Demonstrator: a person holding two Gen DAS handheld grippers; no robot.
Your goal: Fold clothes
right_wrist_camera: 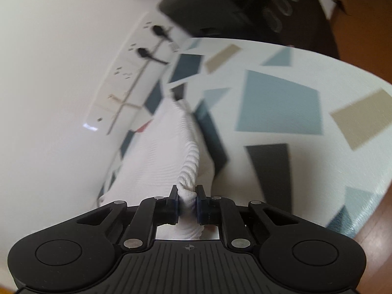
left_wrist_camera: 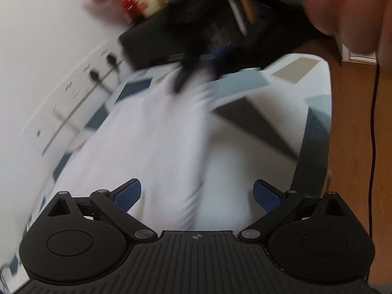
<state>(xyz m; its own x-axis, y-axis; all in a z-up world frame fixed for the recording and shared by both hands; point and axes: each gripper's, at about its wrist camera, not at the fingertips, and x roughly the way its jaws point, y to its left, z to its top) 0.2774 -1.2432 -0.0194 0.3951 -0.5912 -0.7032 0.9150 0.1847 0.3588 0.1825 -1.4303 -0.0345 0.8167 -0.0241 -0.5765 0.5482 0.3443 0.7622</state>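
Observation:
A white knitted garment [left_wrist_camera: 156, 137] lies on a table with a geometric-patterned cloth [left_wrist_camera: 247, 134]. My left gripper [left_wrist_camera: 197, 194] is open and empty, its blue pads [left_wrist_camera: 128, 194] spread wide just above the garment's near end. My right gripper [right_wrist_camera: 187, 199] is shut on a bunched ribbed edge of the white garment [right_wrist_camera: 169, 147], which stretches away from it toward the wall. In the left wrist view the right gripper [left_wrist_camera: 182, 79] shows as a dark blur at the garment's far end, with the hand [left_wrist_camera: 348, 12] holding it at top right.
A white wall [right_wrist_camera: 61, 61] with a bird-on-branch sticker [right_wrist_camera: 147, 54] runs along the table's left side. A black box [left_wrist_camera: 171, 36] stands past the table's far end. Orange flowers and a cup [left_wrist_camera: 149, 0] sit behind it. Wooden floor [left_wrist_camera: 355, 134] lies to the right.

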